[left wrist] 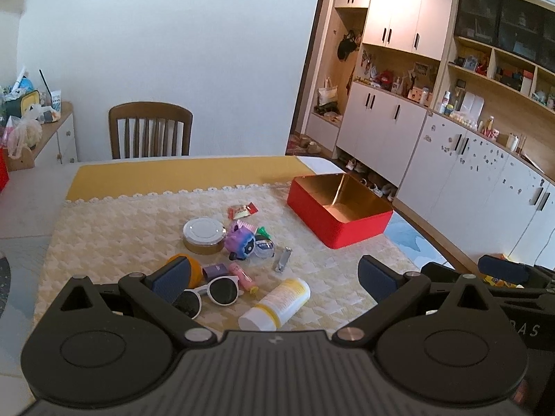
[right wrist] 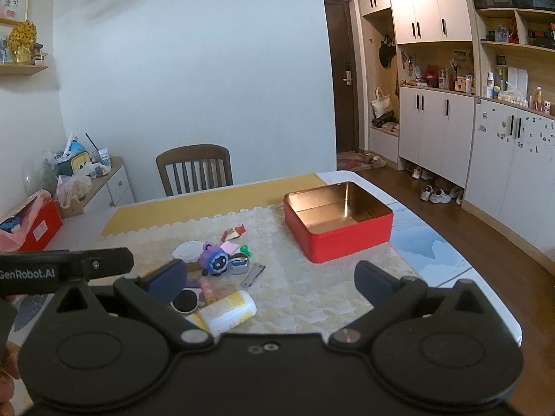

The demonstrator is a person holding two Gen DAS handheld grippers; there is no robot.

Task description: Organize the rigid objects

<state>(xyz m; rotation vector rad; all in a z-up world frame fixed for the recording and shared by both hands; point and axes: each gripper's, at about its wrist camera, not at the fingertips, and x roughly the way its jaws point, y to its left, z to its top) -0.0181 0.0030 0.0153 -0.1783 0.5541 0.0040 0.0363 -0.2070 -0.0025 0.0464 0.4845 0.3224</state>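
An open red tin box [left wrist: 341, 223] with a gold inside stands empty at the right of the table; it also shows in the right wrist view [right wrist: 341, 239]. A pile of small items lies left of it: a round lidded jar [left wrist: 204, 235], a purple toy [left wrist: 239, 242], a nail clipper [left wrist: 283, 259], white sunglasses [left wrist: 215, 293], a white and yellow bottle [left wrist: 277, 305] on its side, a pink tube [left wrist: 242, 277]. My left gripper [left wrist: 272, 277] is open above the near items. My right gripper [right wrist: 269, 279] is open, just right of the pile, holding nothing.
A cream quilted mat [right wrist: 312, 294] over a yellow cloth covers the table. A wooden chair [left wrist: 151, 130] stands at the far edge. A side cabinet with clutter [right wrist: 86, 180] is at the left. White cupboards and shelves [right wrist: 468, 121] line the right wall.
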